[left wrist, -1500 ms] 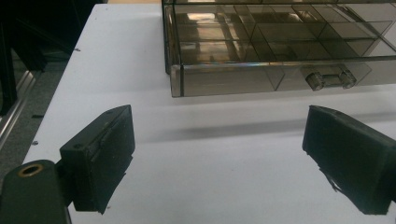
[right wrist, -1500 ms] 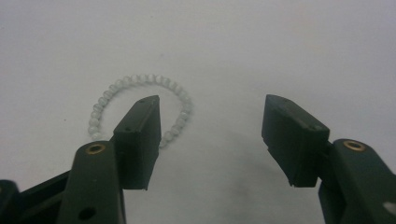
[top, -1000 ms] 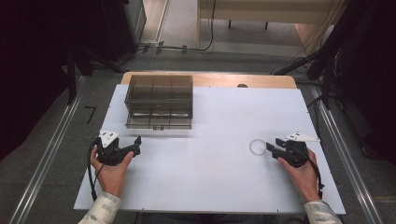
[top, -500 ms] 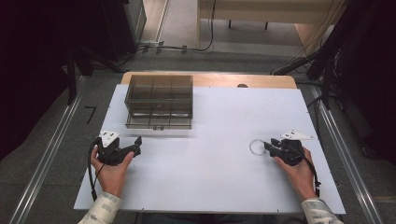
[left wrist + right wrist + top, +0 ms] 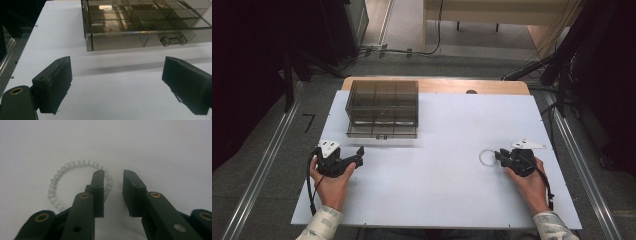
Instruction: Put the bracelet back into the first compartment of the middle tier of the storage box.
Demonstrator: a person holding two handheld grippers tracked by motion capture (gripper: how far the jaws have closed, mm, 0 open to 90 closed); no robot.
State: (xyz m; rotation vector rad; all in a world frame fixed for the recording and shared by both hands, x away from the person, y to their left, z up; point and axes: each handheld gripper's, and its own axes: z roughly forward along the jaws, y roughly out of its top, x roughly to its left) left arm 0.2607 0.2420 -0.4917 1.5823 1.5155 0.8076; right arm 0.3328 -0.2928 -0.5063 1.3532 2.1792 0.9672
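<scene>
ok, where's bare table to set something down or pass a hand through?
Widest bare patch: the white table top between the left gripper and the bead bracelet. Also bare: the far right stretch beside the smoked compartment box, and the near edge between the forearms. Crowded: the right gripper at the bracelet, one jaw over its beads, and the box's front.

A white sheet (image 5: 452,130) is covering most of a wooden table (image 5: 437,85), whose far edge is peeking out. Grey floor (image 5: 257,165) is spreading around it, with metal rails (image 5: 262,172) running along both sides. Cables (image 5: 387,50) are trailing across the floor (the corners are lying in deep shadow).
</scene>
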